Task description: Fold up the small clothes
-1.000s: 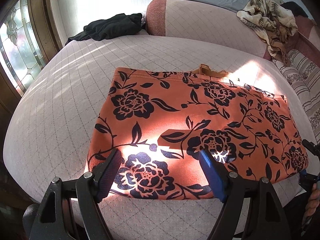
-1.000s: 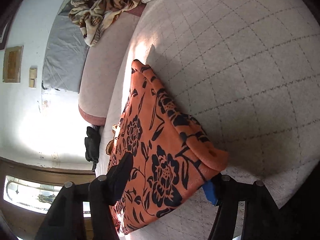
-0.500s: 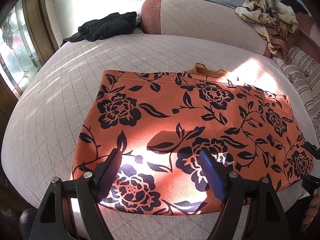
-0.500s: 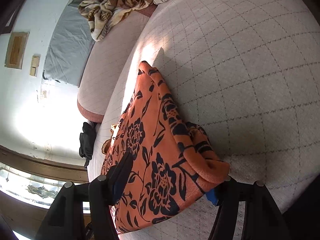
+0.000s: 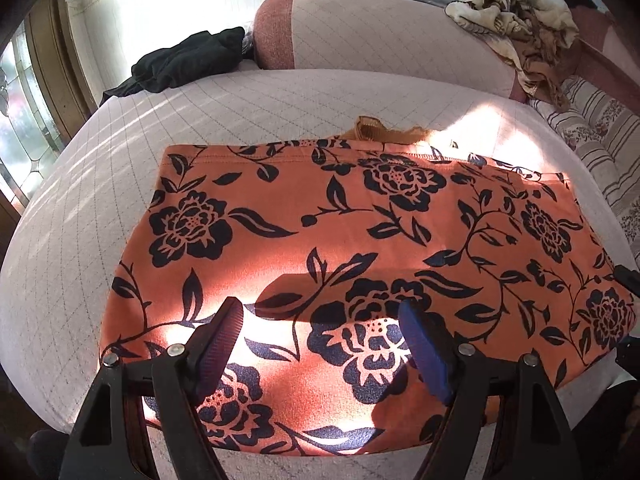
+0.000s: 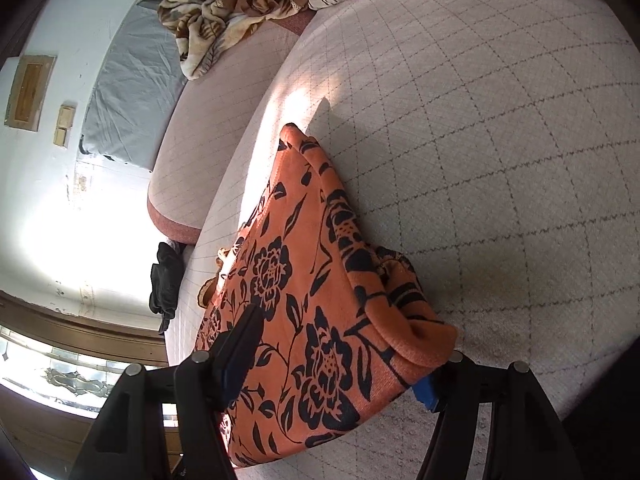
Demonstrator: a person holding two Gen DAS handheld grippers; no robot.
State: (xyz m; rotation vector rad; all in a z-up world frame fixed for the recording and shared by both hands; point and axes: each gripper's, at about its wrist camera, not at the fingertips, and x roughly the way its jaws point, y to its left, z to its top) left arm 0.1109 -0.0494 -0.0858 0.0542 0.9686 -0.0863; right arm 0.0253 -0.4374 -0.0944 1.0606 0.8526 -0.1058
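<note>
An orange garment with a black flower print lies folded flat on the quilted bed. A tan inner edge peeks out at its far side. My left gripper is open and hovers over the garment's near edge. In the right wrist view the same garment lies between my right gripper's fingers. My right gripper is open, with the garment's folded corner resting over the blue pad of one finger. I cannot tell whether the other finger touches the cloth.
A black garment lies at the bed's far left. A pink bolster runs along the back, with a crumpled tan patterned cloth on it. A striped pillow sits at the right. The bed edge curves close at the left.
My left gripper has moved forward over the garment, so its near edge now lies under the fingers. My right gripper has rotated a little; the garment corner stays over its blue pad.
</note>
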